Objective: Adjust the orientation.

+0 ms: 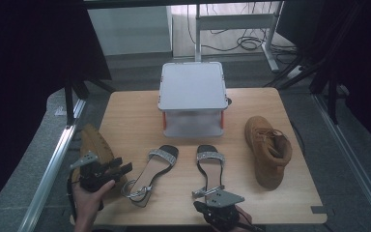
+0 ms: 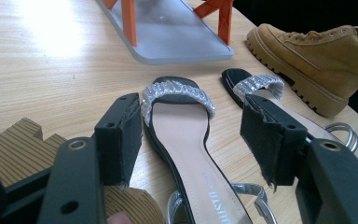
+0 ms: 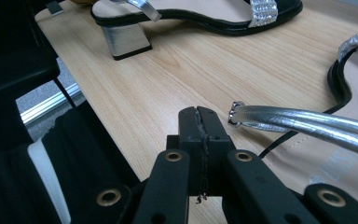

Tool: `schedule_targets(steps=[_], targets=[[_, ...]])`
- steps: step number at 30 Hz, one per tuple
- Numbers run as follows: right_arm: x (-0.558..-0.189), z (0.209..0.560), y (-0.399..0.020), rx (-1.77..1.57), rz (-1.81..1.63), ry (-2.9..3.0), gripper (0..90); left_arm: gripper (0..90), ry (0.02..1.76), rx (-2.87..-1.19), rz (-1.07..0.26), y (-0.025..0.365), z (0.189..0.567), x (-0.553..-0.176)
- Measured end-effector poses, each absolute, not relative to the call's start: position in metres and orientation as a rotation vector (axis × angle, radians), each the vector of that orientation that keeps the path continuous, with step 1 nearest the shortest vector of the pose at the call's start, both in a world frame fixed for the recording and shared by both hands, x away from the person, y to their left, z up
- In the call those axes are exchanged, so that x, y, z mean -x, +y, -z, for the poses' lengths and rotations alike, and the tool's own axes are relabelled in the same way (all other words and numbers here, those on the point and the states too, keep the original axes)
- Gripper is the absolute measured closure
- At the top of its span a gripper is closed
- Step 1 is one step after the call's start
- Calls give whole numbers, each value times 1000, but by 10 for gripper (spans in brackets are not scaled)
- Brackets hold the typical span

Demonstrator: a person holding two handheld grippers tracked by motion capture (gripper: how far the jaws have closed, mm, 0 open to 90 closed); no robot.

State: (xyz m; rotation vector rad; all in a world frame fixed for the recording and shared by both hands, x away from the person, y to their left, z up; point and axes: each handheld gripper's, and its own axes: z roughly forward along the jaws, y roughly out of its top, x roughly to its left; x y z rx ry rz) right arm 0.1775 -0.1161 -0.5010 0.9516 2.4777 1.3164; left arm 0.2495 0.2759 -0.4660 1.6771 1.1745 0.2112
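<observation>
- The left gripper [image 2: 191, 135] has its jaws spread wide with nothing between the pads; in the high view it [image 1: 125, 167] sits in the person's left hand [image 1: 89, 195] at the near left corner of the table [image 1: 130, 113].
- Just ahead of its open jaws lies the left sandal [image 2: 186, 135], toe pointing away, its glittery strap [image 2: 177, 93] level with the jaw tips.
- Beneath and behind that gripper lies a tan boot on its side [image 1: 92, 145], ridged sole up.
- The right gripper [image 3: 200, 128] has its jaws pressed flat together, holding nothing; in the high view it [image 1: 212, 202] rests at the near edge.
- Just beside its tips lies the silver ankle strap [image 3: 303, 123] of the right sandal [image 1: 208, 166], apart from the pads.
- Farther ahead stands a grey lidded box [image 1: 192, 87] with orange clasps.
- Off to the right gripper's far side stands the upright tan boot [image 1: 268, 152].
</observation>
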Motion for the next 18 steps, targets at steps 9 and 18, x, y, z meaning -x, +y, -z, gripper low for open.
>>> schedule_targets(steps=[9,18], targets=[[-183,509,-120,-995,-1232,2449,898,383,1166,-1679,-210,273,464,-248],[-182,509,-126,-999,-1233,2445,899,383,1168,-1684,-209,272,466,-249]])
